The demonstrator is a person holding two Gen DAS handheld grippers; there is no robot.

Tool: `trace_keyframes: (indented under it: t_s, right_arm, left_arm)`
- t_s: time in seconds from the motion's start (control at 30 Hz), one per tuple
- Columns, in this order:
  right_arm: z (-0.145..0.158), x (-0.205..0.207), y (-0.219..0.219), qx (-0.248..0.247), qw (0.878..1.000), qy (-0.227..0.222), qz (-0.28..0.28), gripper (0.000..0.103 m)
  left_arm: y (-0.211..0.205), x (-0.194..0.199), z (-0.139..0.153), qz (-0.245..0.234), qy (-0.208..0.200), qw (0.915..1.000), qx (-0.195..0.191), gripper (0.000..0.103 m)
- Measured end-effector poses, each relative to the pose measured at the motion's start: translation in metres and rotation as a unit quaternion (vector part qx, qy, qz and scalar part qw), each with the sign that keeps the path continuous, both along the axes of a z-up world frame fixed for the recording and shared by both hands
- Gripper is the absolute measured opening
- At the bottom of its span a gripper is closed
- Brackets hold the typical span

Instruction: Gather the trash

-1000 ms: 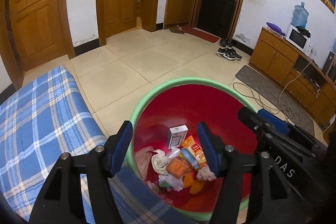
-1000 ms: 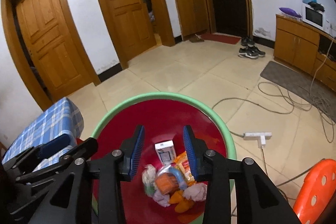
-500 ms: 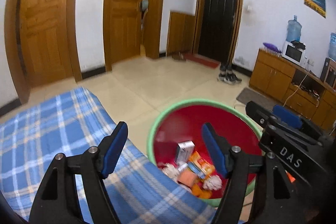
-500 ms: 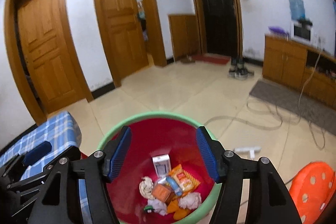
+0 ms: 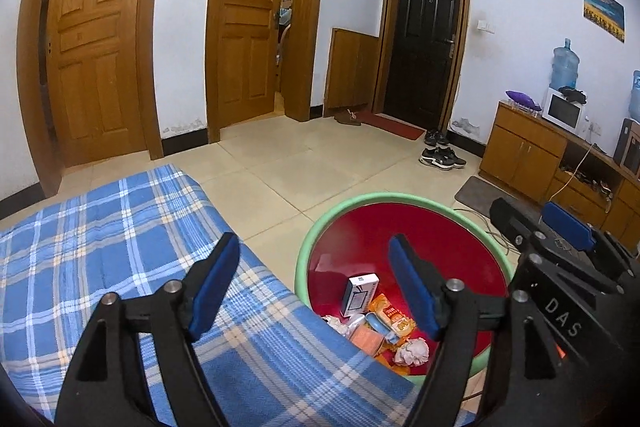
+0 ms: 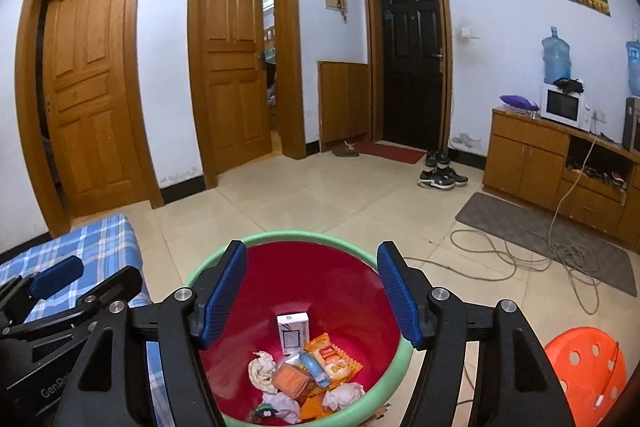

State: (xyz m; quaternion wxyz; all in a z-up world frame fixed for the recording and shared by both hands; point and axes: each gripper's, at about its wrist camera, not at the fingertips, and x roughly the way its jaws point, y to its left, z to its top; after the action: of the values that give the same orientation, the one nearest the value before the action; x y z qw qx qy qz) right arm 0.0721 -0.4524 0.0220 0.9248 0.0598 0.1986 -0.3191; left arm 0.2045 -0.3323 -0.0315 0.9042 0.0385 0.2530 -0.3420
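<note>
Tiled floor [image 6: 320, 203] surrounds the scene. Both the left claw [image 5: 316, 287] and the right claw [image 6: 312, 291] are spread and carry nothing. Below them, trash [image 6: 308, 371] already lies in the red bin [image 6: 320, 267]; the blue plaid bed [image 5: 100, 227] shows no more, so collecting seems nearly done.

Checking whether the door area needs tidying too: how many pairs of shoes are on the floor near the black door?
2: one pair of shoes out on the tiles, another pair behind it against the wall.
</note>
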Motion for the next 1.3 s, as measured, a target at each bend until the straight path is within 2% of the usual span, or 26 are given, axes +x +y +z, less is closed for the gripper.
trace_keyframes:
  t_s: [0.2, 1.3]
  right_arm:
    - [0.0017, -0.0006, 0.0042, -0.012, 1.0, -0.004, 0.0, 0.07]
    - [-0.0017, 0.0019, 0.0018, -0.006, 1.0, -0.002, 0.001, 0.07]
  left_arm:
    - [-0.0003, -0.0024, -0.0002, 0.003, -0.005, 1.0, 0.003, 0.08]
    - [-0.001, -0.0028, -0.0015, 0.012, -0.01, 0.9998, 0.013, 0.08]
